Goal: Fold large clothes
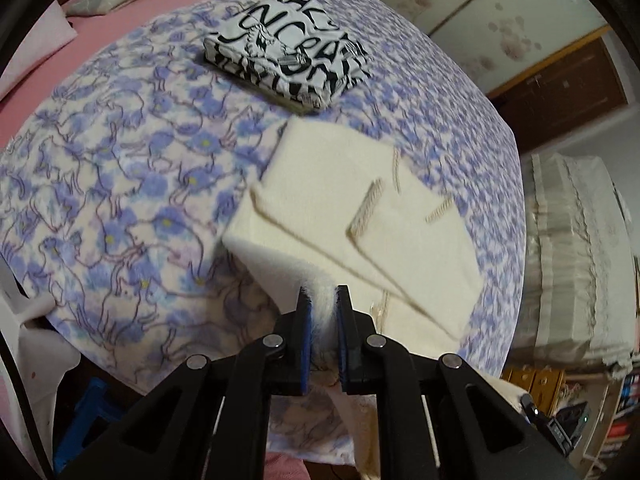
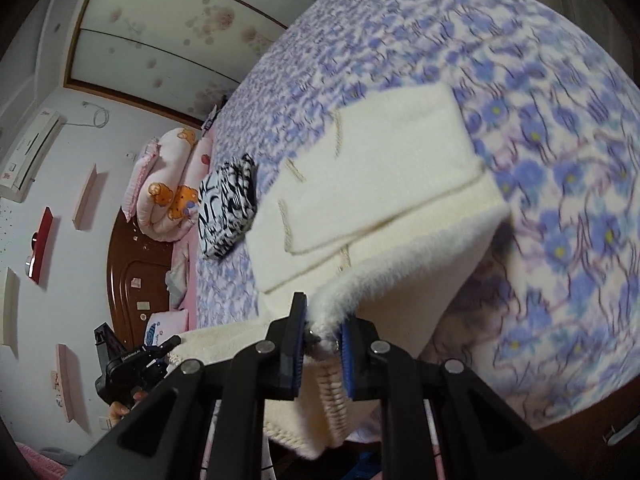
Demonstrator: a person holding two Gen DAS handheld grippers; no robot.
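Observation:
A cream fleece garment (image 1: 344,208) lies partly folded on the blue-flowered bedspread (image 1: 120,200), its near edge lifted off the bed. My left gripper (image 1: 323,308) is shut on that fluffy near edge. My right gripper (image 2: 323,320) is shut on another part of the same edge, near a ribbed hem; the cream garment (image 2: 380,184) stretches away from it, raised above the bedspread (image 2: 560,160). The left gripper's body shows at the lower left of the right wrist view (image 2: 132,364).
A folded black-and-white printed garment (image 1: 288,52) lies farther up the bed; it also shows in the right wrist view (image 2: 228,208). A pink rolled quilt (image 2: 172,188) sits by the wooden headboard (image 2: 136,264). A covered piece of furniture (image 1: 576,256) stands beside the bed.

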